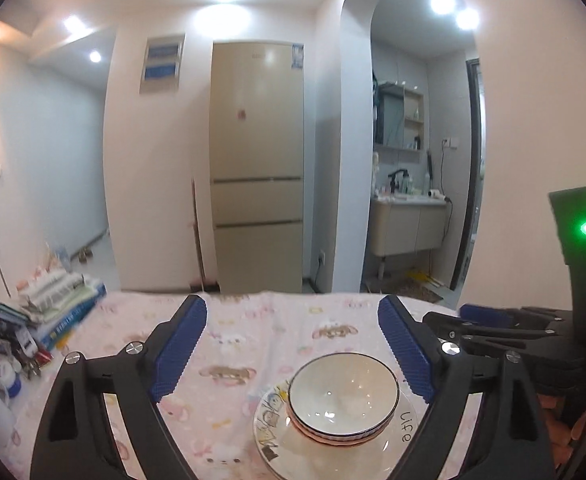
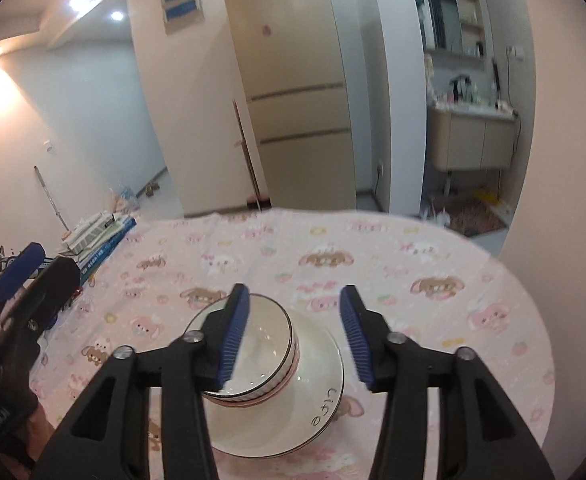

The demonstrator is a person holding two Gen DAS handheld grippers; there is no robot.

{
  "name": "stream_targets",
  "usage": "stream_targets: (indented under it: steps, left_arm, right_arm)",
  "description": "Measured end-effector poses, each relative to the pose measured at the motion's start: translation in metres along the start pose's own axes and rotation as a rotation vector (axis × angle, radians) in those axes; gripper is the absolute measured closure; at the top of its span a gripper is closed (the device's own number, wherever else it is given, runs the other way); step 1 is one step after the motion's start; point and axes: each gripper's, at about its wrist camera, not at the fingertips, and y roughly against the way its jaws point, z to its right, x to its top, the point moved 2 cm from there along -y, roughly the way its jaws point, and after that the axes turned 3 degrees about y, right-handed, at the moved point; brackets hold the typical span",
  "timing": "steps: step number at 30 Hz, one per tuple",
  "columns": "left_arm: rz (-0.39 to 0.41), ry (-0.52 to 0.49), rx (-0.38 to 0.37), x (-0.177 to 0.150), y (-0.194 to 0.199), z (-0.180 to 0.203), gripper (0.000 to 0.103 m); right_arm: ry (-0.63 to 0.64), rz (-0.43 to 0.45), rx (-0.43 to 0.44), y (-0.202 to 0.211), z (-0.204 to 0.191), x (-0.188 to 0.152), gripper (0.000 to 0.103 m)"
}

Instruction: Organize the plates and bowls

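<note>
Jaws spread, empty; white bowl (image 1: pixel 343 394) stacked on plate (image 1: pixel 407 434).

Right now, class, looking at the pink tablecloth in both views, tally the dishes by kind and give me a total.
Bowls: 2, nested in one stack with two rim bands showing at the side.
Plates: 1, the plate lettered "Life" under the bowls.
Total: 3 dishes, all in one pile on the tablecloth; whether more plates lie beneath cannot be told.

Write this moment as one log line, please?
bowls: stacked on plate | left gripper: open, empty | right gripper: open, empty | tablecloth: pink
</note>
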Motion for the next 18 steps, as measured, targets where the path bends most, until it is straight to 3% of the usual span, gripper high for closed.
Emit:
stream_targets:
  steps: [3,7,9,14,18]
  left_arm:
    - [0.058,-0.018,-0.003,0.003,0.017,-0.001,0.013]
    - [0.136,-0.053,-0.015,0.005,0.039,0.0,0.011]
    - [0.168,-0.055,-0.013,0.005,0.048,0.001,0.0]
    - [0.247,-0.035,-0.022,0.004,0.067,-0.005,0.0]
    - [0.251,-0.04,-0.039,-0.001,0.074,-0.007,0.0]
  right_arm:
    - [0.029,0.106,0.015,0.02,-0.005,-0.005,0.021]
    - [0.077,0.243,-0.006,0.044,-0.013,-0.013,0.003]
    - [0.089,0.31,-0.02,0.055,-0.017,-0.016,0.001]
    - [0.097,0.402,-0.046,0.076,-0.025,-0.02,0.0]
    - [0.092,0.425,-0.022,0.088,-0.027,-0.026,0.0]
